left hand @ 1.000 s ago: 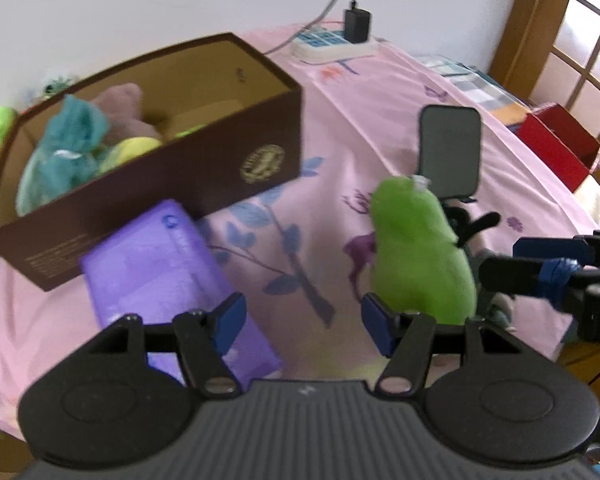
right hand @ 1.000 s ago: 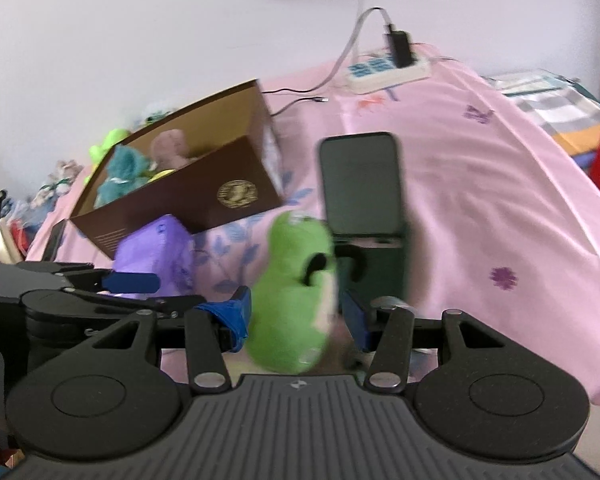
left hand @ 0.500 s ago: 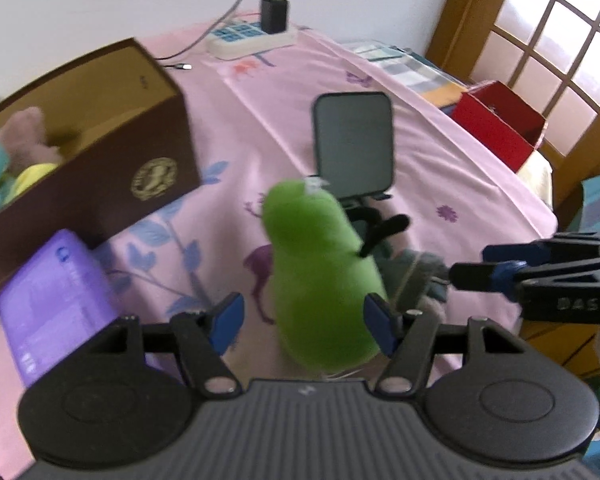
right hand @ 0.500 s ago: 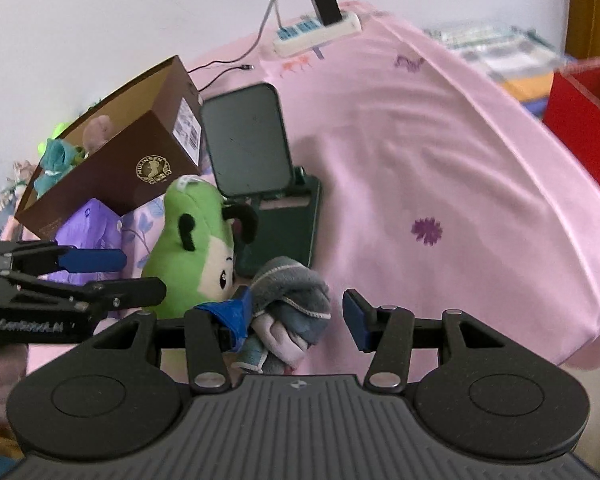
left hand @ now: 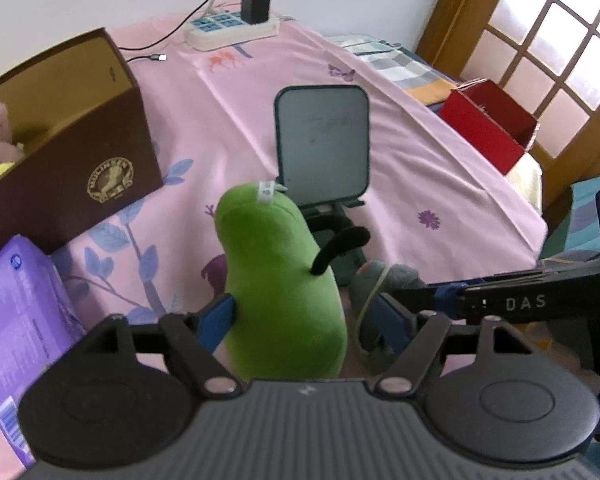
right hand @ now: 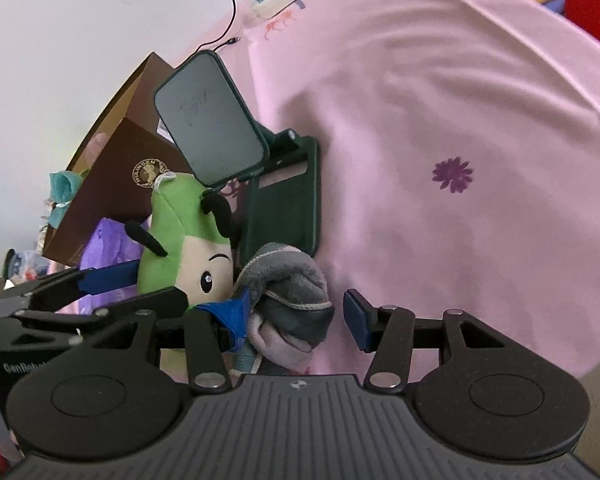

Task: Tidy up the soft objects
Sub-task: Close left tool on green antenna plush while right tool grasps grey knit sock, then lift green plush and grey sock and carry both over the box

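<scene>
Green plush toy (left hand: 280, 280) stands on the pink-clothed tabletop (left hand: 420, 160) inside our left claw (left hand: 304, 318), jaws opening; our right claw (right hand: 296, 314) straddles the grey sock bundle (right hand: 288, 292), unclamped, readying both for the brown box (left hand: 80, 160)

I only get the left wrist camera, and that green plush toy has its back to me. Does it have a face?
Observer: Yes. In the right wrist view the green plush toy has a cream face with a black eye and eyebrow.
Operator: And the grey lump beside it?
Observer: It's a rolled grey fleece cloth, lying between the fingers of the right tool.
Operator: Is that tool squeezing it?
Observer: No. One blue pad touches the cloth, but the other stands clear, with the pink bedsheet showing in the gap.
</scene>
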